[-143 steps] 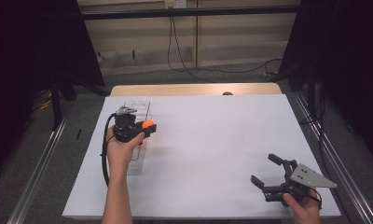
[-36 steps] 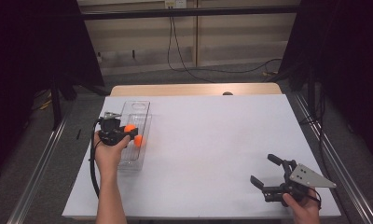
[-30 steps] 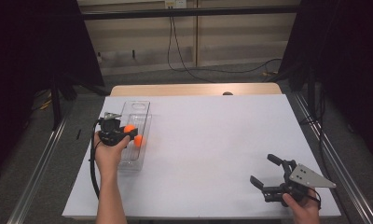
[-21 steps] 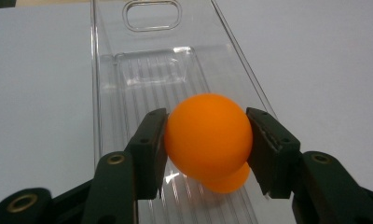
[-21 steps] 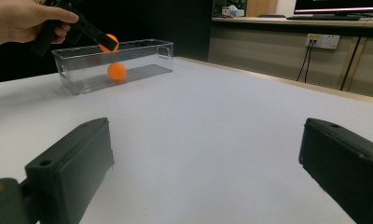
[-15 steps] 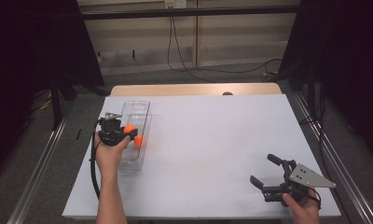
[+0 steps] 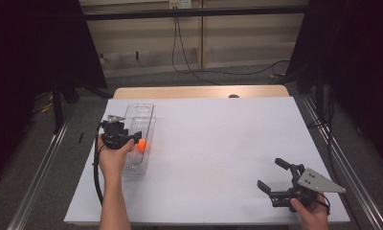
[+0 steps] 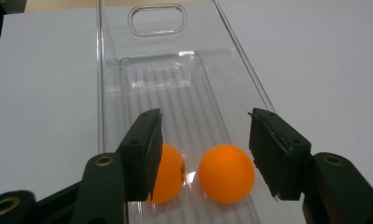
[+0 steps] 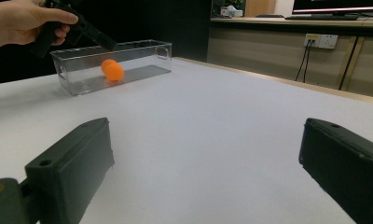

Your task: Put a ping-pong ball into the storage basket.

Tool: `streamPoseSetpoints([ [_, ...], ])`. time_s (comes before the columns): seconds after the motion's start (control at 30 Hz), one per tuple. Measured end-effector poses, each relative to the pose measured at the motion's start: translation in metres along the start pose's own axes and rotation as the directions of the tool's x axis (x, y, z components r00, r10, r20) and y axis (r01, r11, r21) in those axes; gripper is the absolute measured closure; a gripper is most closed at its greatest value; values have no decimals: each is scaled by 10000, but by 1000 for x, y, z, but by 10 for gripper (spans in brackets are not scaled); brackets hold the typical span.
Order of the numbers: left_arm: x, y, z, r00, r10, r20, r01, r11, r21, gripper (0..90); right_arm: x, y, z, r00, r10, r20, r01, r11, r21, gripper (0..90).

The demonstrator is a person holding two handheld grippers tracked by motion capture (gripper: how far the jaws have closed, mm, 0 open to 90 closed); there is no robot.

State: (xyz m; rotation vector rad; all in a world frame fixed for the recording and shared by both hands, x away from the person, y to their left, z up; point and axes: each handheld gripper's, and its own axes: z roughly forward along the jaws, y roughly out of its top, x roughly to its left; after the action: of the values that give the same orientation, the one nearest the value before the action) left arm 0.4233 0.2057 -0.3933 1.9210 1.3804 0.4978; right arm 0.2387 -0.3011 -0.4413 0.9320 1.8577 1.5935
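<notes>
**A:** Counting first: two orange balls, one clear tray [image 8: 111, 93], two claws. Both balls sit on the ribbed floor of the tray, side by side with a small gap.

**B:** Where relative to the left claw [image 8: 204, 140]?

**A:** Left claw view: right-hand ball [image 8: 226, 173] lies between the jaws, nearer the right jaw, and I see a sliver of daylight on each side, so no pad presses it. Left-hand ball [image 8: 170, 172] is half tucked behind the left jaw, below its tip. The jaws have just been opening and now stand spread a little wider than one ball, pinching nothing.

**B:** Anything in the way?

**A:** Tray walls run along outside both jaws, the left wall just beyond the left jaw. Ahead of the claw the tray floor is bare up to the end wall with its oval handle cutout [image 8: 157, 19]. From the high view the left claw [image 7: 133, 139] hangs over the near half of the tray, and one orange ball [image 7: 142, 145] shows right at its tips.

**B:** Right claw?

**A:** Right claw [image 7: 275, 175] is held low over the white counter [image 7: 228, 143] at its near right corner, jaws spread wide, nothing between them. Tray and balls are well apart from it, far ahead and to the left in its own view [image 9: 112, 70].
</notes>
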Motion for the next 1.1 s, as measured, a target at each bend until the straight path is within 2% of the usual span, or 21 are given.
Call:
streamPoseSetpoints([
  [0.3, -4, 2, -3, 10000, 29, -4, -29, 9994, -356, 324, -1, 0, 0, 10000, -25, 17, 25, 10000, 11, 23],
  [0.47, -6, 3, -7, 9998, -116, 150, 126, 9975, -693, 256, -1, 0, -1, 10000, -11, 42, 11, 10000, -1, 23],
  [0.53, -6, 3, -7, 9996, -185, 228, 200, 9975, -681, 224, -1, 0, -1, 10000, -15, 52, 15, 10000, 11, 23],
  [0.73, -10, 1, -9, 9996, -91, 271, 108, 9980, -617, 191, -1, 0, 0, 10000, 10, 47, -9, 10000, -9, 22],
  [0.87, -14, 1, -13, 9991, 71, 412, -38, 9968, -794, 170, -1, -1, 0, 10000, 6, 47, -6, 10000, -6, 23],
  [1.1, -18, -4, -23, 9986, 49, 522, 29, 9890, -1480, 147, -1, 0, -1, 10000, 13, 44, -13, 10000, -8, 22],
])
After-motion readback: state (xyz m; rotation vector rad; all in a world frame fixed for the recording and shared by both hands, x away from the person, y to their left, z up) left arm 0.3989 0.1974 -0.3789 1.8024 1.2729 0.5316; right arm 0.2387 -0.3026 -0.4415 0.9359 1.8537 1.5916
